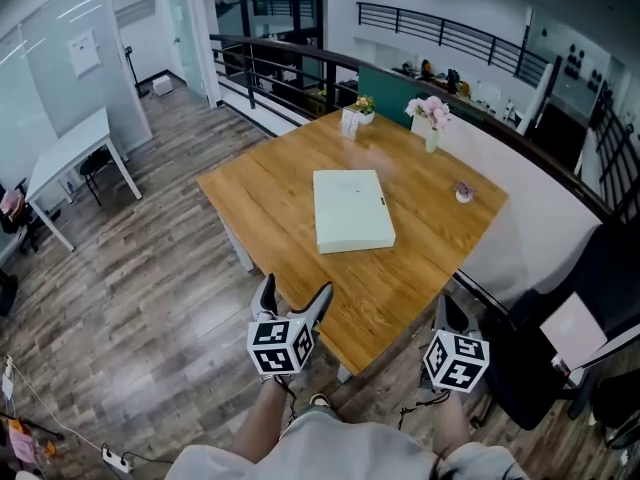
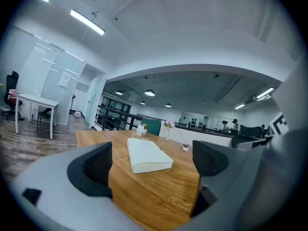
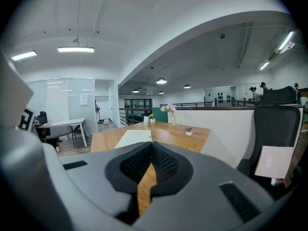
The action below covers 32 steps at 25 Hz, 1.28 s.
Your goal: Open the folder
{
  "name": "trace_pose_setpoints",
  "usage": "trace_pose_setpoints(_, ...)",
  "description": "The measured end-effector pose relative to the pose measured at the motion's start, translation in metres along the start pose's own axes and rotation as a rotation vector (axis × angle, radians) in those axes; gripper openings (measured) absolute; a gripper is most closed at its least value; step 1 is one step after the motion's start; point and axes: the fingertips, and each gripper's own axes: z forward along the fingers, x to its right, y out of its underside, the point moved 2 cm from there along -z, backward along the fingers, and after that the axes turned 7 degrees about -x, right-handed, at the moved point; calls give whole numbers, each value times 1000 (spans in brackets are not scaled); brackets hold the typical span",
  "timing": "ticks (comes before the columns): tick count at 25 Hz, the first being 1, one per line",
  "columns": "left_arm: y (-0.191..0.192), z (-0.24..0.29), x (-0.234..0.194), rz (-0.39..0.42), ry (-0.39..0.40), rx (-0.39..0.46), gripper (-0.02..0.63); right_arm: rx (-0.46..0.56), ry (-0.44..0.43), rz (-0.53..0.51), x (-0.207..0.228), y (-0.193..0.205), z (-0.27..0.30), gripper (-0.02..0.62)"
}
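Two marker cubes (image 1: 280, 346), one on each tongs, carry black-and-white square patterns rather than words. A sheet (image 1: 84, 52) on the glass wall at the upper left of the head view is too small to read. The left tongs (image 1: 297, 293), at lower centre, have their jaws spread wide with nothing between them, over the near edge of the wooden bench (image 1: 260, 193). The right tongs (image 1: 448, 316), at lower right, have their pads pressed together on nothing, just beside the bench edge. The pale folder (image 1: 352, 210) lies flat and closed mid-bench, well apart from both.
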Motion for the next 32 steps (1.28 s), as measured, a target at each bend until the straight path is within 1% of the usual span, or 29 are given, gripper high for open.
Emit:
trace_pose_setpoints(4,-17,37,-17,16,25,-1,526,5,15,13,-8,-14,34,2)
trace_pose_setpoints(7,-23,56,-28,22,41,-8,526,-3,20,15,-16,-18,52,2)
trace_pose_setpoints(13,-15,83,-40,25,70,-61,526,-49,23,21,-25,-9,75,2)
trace_pose_setpoints(16,-5,92,-38,27,83,-93,526,-76,30,24,-21,-4,83,2)
trace_pose_setpoints(19,0,101,-36,27,90,-112,526,-83,34,27,-16,-5,90,2)
trace_pose_setpoints(25,-4,129,-25,25,107,-116,526,-79,38,25,1,-16,109,2)
trace_pose_setpoints(29,-12,148,-7,38,142,-111,526,-63,68,38,20,-26,110,2)
trace_pose_setpoints(32,-13,162,7,49,169,-119,526,-68,92,52,34,-25,110,2)
